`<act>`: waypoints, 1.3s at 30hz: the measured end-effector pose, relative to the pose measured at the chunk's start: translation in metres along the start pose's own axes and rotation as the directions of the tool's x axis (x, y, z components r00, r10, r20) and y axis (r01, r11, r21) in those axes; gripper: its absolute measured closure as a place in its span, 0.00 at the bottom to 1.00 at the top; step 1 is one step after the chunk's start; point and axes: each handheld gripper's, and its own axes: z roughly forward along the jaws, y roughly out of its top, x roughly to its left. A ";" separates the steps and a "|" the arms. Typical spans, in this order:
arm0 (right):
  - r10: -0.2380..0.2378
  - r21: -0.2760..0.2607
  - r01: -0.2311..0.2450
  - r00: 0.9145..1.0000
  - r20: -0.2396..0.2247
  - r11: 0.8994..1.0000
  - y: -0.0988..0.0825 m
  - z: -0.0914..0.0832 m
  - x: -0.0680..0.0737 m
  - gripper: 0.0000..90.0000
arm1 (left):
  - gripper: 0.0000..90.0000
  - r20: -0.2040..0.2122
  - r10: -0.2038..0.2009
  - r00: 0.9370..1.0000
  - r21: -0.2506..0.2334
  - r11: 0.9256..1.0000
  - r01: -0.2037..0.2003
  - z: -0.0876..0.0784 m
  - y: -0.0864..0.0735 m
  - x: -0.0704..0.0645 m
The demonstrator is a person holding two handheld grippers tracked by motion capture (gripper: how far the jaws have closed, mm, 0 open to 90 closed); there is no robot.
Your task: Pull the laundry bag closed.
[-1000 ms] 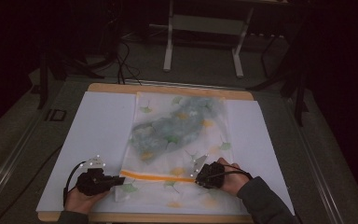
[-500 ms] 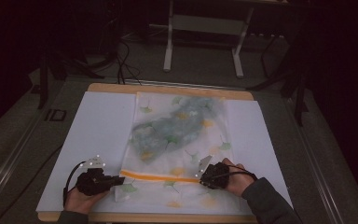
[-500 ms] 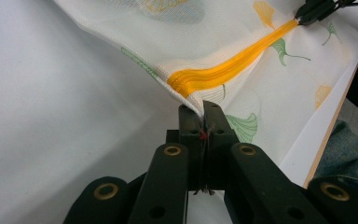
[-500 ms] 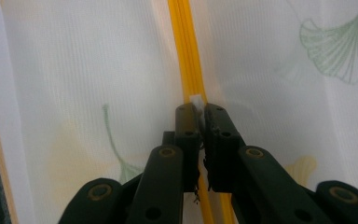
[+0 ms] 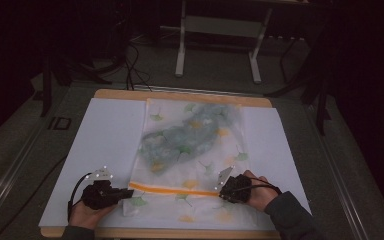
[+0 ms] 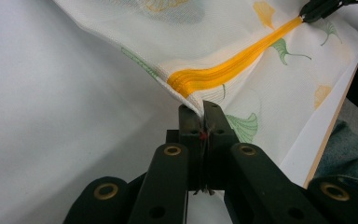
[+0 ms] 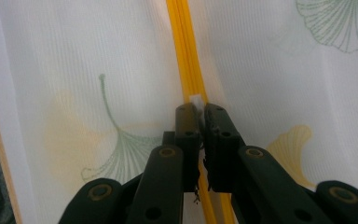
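Compared with a second ago, the right claw (image 5: pixel 228 189) is sitting a little farther toward the person's right along the yellow zipper (image 5: pixel 172 188), and the hand behind it is sitting lower on the desk (image 5: pixel 107 125); the left claw (image 5: pixel 125 193) is barely changing place.

Both claws are clenched. In the left gripper view the jaws are pinching the mesh bag (image 6: pixel 205 42) right at the near end of the zipper, lifting the cloth into a small peak. In the right gripper view the jaws are closing on a small white tab (image 7: pixel 196 100) on the zipper line, most likely the slider pull, though it is too small to be sure.

The mesh bag is lying flat on the white sheet covering the desk, its mouth end toward the person, with a bluish-green bundle of cloth (image 5: pixel 180 137) showing through its far half.

The bag is looking thin, soft and very light, so it is likely bunching and sliding instead of resisting a pull. Holding the fabric at the zipper's end while tugging the tab seems the sensible grip, since the stitched zipper tape is the firmest part.
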 end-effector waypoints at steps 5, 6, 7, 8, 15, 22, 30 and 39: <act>-0.005 0.017 0.005 1.000 0.003 1.000 -0.003 -0.002 -0.001 0.94 | 0.98 -0.002 0.000 1.000 -0.001 1.000 0.000 0.000 0.000 0.000; -0.006 0.021 0.006 1.000 0.005 1.000 -0.004 -0.002 -0.001 0.94 | 0.98 -0.002 0.000 1.000 -0.001 1.000 0.000 0.000 0.000 0.000; -0.008 0.023 0.008 1.000 0.005 1.000 -0.005 -0.002 -0.001 0.94 | 0.98 -0.002 0.000 1.000 0.000 1.000 0.000 0.000 0.000 0.000; -0.006 0.025 0.006 1.000 0.006 1.000 -0.006 -0.003 -0.001 0.94 | 0.98 -0.002 -0.001 1.000 0.000 1.000 0.001 0.000 0.000 0.000; 0.012 0.027 -0.012 1.000 0.006 1.000 -0.013 -0.005 -0.002 0.95 | 0.98 -0.003 -0.003 1.000 -0.002 1.000 0.003 0.000 0.000 0.000; 0.025 0.024 -0.025 1.000 0.005 0.999 -0.019 -0.007 -0.004 0.95 | 0.98 -0.004 -0.002 1.000 0.000 1.000 0.002 0.000 0.000 0.000; 0.037 0.020 -0.037 0.999 0.007 0.999 -0.027 -0.009 -0.004 0.95 | 0.98 -0.006 -0.002 1.000 0.000 1.000 0.002 0.000 0.000 0.001; 0.054 0.021 -0.055 0.998 0.012 0.998 -0.037 -0.013 -0.006 0.95 | 0.98 -0.007 -0.002 1.000 0.001 1.000 0.002 -0.001 -0.001 0.001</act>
